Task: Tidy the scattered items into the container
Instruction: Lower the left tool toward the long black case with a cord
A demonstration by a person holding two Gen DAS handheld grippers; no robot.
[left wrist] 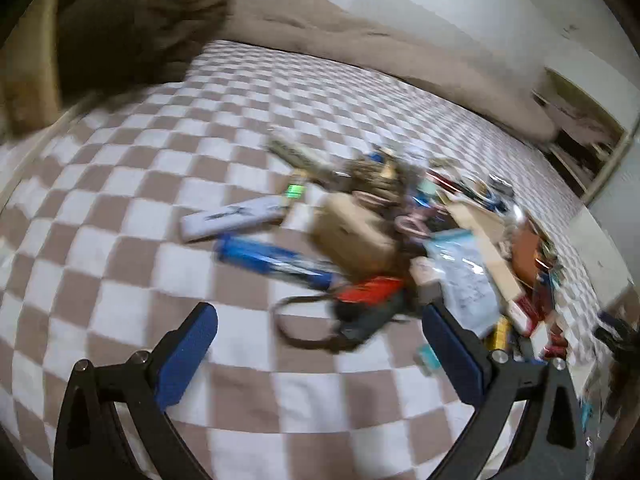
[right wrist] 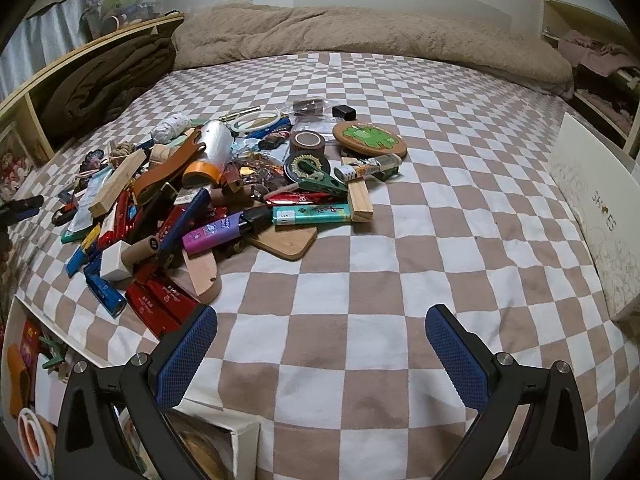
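Checked blanket (right wrist: 360,280) carries heaped clutter (right wrist: 208,192) by left edge. White box (right wrist: 592,216), prob. container, stood at right edge. Left gripper (left wrist: 320,356), right gripper (right wrist: 320,356) both spread, nothing held; approach judged pending.

Bed (right wrist: 360,280) w/ checkered blanket: pile of small items (right wrist: 208,196) heaped left-centre, tan duvet (right wrist: 360,36) bunched at far end, white box (right wrist: 592,216) on right edge.
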